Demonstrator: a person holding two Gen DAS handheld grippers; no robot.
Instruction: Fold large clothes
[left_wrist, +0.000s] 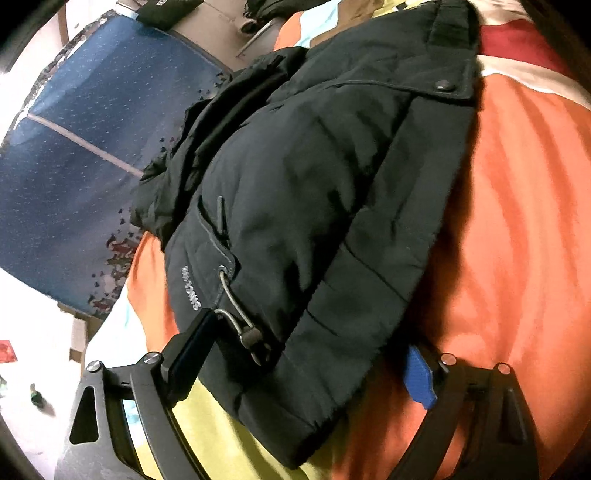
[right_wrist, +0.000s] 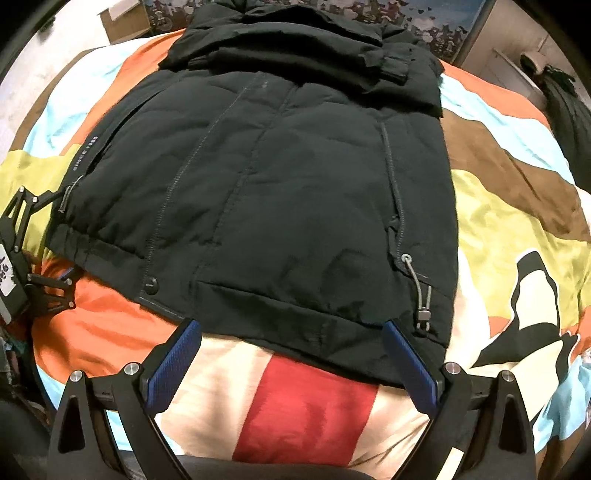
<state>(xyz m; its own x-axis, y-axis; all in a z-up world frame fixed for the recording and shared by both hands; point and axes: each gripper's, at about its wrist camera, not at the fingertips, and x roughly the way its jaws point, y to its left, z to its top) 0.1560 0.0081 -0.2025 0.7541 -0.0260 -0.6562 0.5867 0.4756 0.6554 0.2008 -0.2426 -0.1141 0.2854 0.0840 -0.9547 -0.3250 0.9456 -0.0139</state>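
We see a black padded jacket (right_wrist: 266, 184) lying flat on a bed under a bright patchwork bedspread (right_wrist: 517, 206), sleeves folded in, hem toward us. Only the right wrist view shows the whole front, its seams and both drawcords; only the left wrist view shows a blue panel (left_wrist: 81, 140) beyond the bed. Our left tool (left_wrist: 306, 365) is spread wide around the hem corner, by the cord toggle (left_wrist: 251, 338). Our right tool (right_wrist: 291, 358) gapes wide at the hem edge, gripping nothing.
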